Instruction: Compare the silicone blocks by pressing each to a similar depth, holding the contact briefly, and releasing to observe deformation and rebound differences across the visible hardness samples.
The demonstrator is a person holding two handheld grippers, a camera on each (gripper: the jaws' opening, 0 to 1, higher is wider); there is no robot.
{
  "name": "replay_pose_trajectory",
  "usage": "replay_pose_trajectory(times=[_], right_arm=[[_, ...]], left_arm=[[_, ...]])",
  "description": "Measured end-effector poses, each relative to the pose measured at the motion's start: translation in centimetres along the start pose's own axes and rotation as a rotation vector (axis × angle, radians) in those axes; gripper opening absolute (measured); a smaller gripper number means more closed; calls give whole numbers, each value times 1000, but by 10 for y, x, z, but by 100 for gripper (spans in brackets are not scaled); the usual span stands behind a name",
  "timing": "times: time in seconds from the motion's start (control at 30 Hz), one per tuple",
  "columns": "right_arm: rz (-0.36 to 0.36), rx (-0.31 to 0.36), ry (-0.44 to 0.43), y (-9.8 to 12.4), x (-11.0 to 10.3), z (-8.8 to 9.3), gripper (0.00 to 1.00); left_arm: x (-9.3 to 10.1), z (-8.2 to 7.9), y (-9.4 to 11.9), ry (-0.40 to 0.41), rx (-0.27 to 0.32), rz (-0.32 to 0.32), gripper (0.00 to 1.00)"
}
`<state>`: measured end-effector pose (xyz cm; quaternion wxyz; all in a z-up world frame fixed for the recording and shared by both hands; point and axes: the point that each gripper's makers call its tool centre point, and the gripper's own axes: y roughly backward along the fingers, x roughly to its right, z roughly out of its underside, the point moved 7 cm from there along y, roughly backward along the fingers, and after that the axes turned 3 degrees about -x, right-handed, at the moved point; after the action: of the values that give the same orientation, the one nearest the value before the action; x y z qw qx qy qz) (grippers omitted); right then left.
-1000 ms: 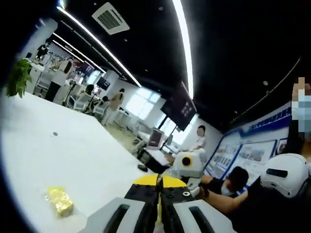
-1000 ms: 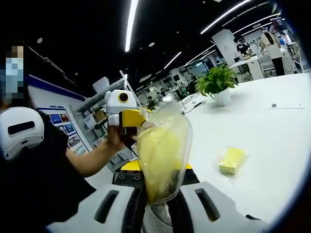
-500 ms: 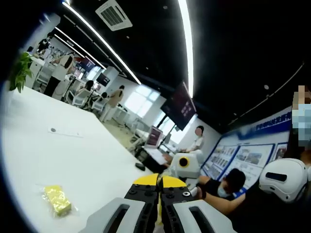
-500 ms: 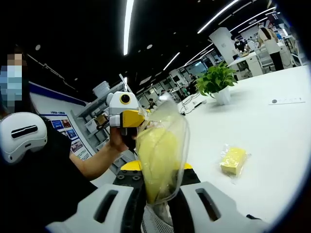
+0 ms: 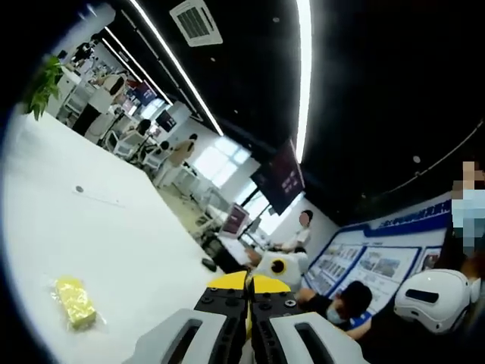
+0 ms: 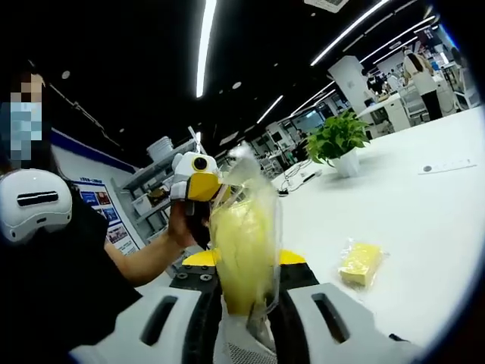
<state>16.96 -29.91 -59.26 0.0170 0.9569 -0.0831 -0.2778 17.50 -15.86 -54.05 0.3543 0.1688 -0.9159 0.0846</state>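
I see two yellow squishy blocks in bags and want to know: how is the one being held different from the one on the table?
The held block is up in the air, clamped in the right hand-held gripper; the table block lies flat and untouched on the white table. The held block stands upright, its bag sticking up above it; the table block's wrap lies close around it. Both are yellow, in clear plastic.

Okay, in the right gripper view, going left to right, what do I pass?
White helmet-like headset → other tool held in a hand → bagged yellow block clamped in this view's own tool → potted plant → bagged yellow block lying on the white table.
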Motion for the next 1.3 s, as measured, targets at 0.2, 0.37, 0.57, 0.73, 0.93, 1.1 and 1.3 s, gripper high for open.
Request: replay_pose_trajectory(times=[0.2,0.37,0.57,0.73,0.93,1.1,1.3], right_arm=[[40,29,20,-1,8,0,23],[43,84,21,-1,10,-5,32],[76,86,45,2,15,-3,43],[156,130,22,7,31,5,56],[247,146,13,21,47,17,62],[393,156,75,34,62,26,75],[520,141,155,40,71,41,86]], left_arm=[[-1,1,-5,34,6,8,0],[-2,1,-6,47,19,17,0],[-10,4,-3,72,33,-3,0],[-16,4,0,84,52,-32,0],[-24,6,3,106,60,-57,0],[-28,8,3,100,68,-71,0],[-43,10,2,80,76,-119,0]])
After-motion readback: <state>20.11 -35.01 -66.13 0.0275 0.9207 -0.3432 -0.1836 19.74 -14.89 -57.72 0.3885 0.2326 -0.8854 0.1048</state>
